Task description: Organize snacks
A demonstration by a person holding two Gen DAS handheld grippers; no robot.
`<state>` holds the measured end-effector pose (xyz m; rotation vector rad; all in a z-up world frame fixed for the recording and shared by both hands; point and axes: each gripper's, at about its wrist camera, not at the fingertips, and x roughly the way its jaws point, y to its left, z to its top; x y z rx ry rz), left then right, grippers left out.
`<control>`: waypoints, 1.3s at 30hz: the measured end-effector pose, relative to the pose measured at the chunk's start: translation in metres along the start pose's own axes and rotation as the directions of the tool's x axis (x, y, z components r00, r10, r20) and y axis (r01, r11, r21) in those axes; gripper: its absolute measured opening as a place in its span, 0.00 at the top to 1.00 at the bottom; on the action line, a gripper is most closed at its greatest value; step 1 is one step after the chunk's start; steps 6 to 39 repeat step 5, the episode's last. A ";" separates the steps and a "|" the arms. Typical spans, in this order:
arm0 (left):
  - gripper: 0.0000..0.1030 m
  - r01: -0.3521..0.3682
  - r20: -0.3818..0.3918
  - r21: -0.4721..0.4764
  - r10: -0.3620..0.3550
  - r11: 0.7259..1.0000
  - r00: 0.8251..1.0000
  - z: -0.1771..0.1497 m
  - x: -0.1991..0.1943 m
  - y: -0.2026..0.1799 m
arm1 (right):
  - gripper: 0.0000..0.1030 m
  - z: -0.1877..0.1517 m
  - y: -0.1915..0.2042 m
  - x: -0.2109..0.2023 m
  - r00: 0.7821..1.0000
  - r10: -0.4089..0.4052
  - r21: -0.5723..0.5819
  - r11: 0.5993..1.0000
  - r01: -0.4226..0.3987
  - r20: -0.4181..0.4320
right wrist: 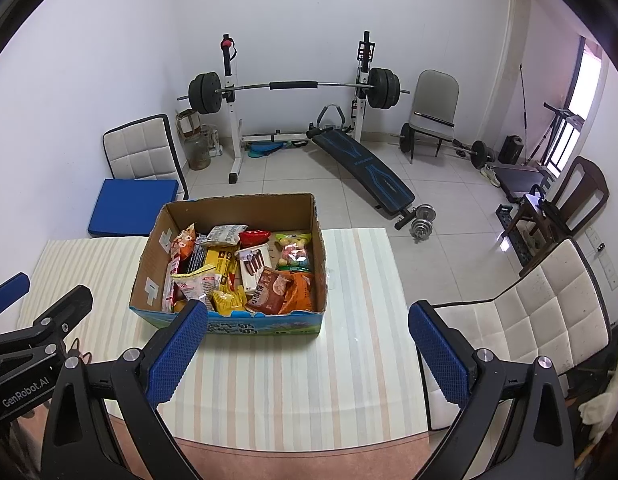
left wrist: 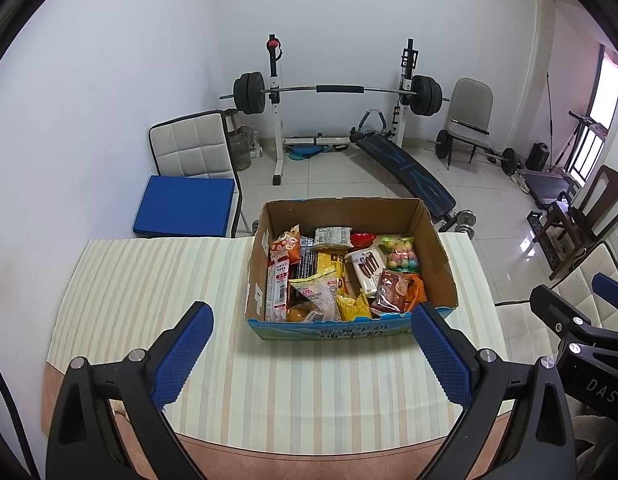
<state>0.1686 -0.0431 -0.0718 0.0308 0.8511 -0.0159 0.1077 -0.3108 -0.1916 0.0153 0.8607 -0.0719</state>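
A cardboard box (left wrist: 351, 268) sits in the middle of the picture on a table with a striped cloth (left wrist: 149, 280). The box is open at the top and full of snack packets. A bag of colourful round candies (left wrist: 401, 255) lies at the back right of the box. A brown packet (left wrist: 391, 292) lies near the front right. A white packet with chocolate sticks (left wrist: 367, 270) lies in the middle.

The left gripper (left wrist: 311, 356) fills the bottom of the picture. Its two blue pads (left wrist: 183, 356) are far apart, with nothing between them. The right gripper (left wrist: 581, 320) peeks in at the right edge.

Behind the table, at the top middle, a barbell (left wrist: 337, 90) rests on a rack. A white chair (left wrist: 193, 152) stands at the left.
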 end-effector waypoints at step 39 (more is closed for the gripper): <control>0.02 -0.001 0.008 0.004 0.000 1.000 1.000 -0.005 0.001 -0.002 | 0.01 0.000 -0.001 0.000 1.000 0.000 0.001 1.000 0.000 0.000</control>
